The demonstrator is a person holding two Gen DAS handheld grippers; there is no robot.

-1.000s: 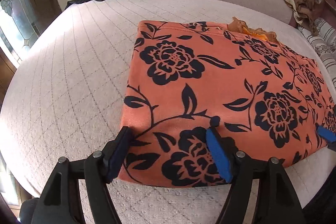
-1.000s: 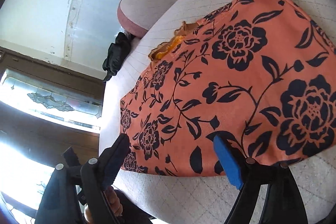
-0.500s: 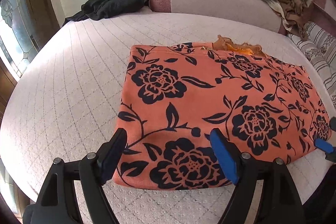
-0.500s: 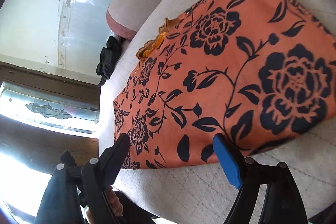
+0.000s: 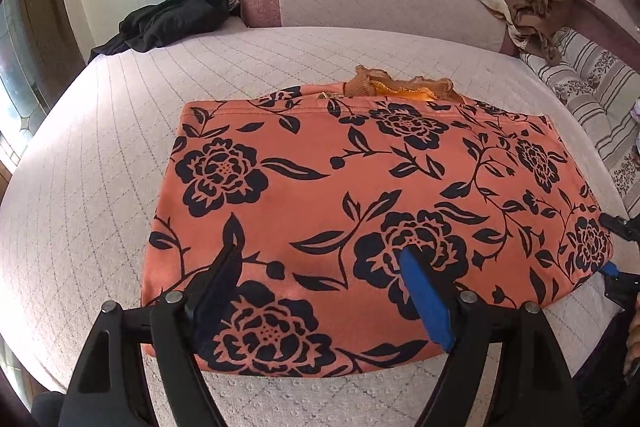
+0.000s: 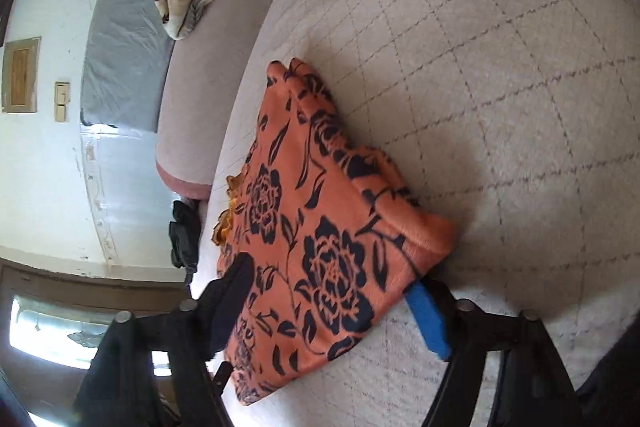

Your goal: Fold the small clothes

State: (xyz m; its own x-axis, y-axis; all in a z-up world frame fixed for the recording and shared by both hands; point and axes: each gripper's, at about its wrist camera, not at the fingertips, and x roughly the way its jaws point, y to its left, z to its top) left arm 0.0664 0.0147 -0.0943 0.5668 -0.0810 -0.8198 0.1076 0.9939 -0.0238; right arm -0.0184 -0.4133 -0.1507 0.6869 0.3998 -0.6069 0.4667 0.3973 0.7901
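We find the folded orange cloth with black flowers (image 5: pixel 360 195) lying flat on the quilted pale bed (image 5: pixel 100 167). Our left gripper (image 5: pixel 324 291) hovers released above its near edge. Our right gripper (image 6: pixel 332 303), jaws just closing, straddles the cloth's corner; we cannot tell whether it pinches.

The orange floral garment (image 5: pixel 360 195) is lying folded flat. Its near edge is sitting under the left fingers (image 5: pixel 424 303), its right corner lying between the right fingers (image 6: pixel 426 319).

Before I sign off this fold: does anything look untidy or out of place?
Yes. An orange lacy strip pokes out from under the far edge of the folded floral garment, spoiling the neat rectangle. Elsewhere its edges lie fairly straight.
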